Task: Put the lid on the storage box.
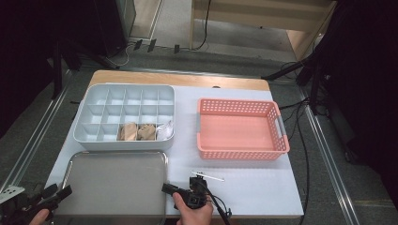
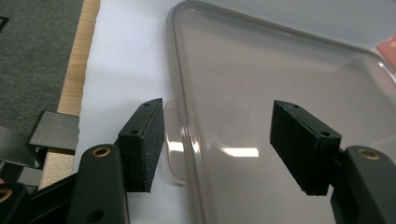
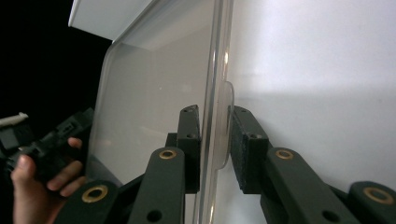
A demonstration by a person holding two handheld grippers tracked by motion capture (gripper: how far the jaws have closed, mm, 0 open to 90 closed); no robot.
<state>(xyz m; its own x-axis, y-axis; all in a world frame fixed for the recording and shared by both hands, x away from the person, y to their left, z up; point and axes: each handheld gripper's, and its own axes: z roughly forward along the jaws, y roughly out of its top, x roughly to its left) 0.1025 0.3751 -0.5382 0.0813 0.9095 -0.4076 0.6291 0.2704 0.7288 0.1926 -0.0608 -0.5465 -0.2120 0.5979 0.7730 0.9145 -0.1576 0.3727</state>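
A clear plastic lid (image 1: 115,185) lies flat on the white tabletop (image 1: 253,187) at about 7 o'clock in the high view, just in front of a pale grey divided organiser box (image 1: 126,117) and touching or nearly touching its near wall. Three of the box's front-row compartments hold things: two tan cloth bundles (image 1: 136,132) side by side and a white crumpled item (image 1: 164,129) at the right end of that row. At 3 o'clock sits a salmon-pink perforated basket (image 1: 241,129), well apart from the lid. A thin white stick-like object (image 1: 209,176) lies on the tabletop between the basket and the right hand.

The right gripper (image 3: 215,140) is at the lid's right edge, near the 5 o'clock corner; in the right gripper view its jaws stand one on each side of the small tab on the lid's rim, closed against it or very nearly so, with the pads pressing the thin plastic. The right hand (image 1: 193,213) holds it from the bottom of the high view.

The left gripper (image 2: 217,140) is at the lid's left edge, around 8 o'clock. Its jaws are wide apart, one pad over the white surface just outside the rim beside a small tab, the other above the lid's inner face, touching nothing.

No brand, label or writing can be read on anything.
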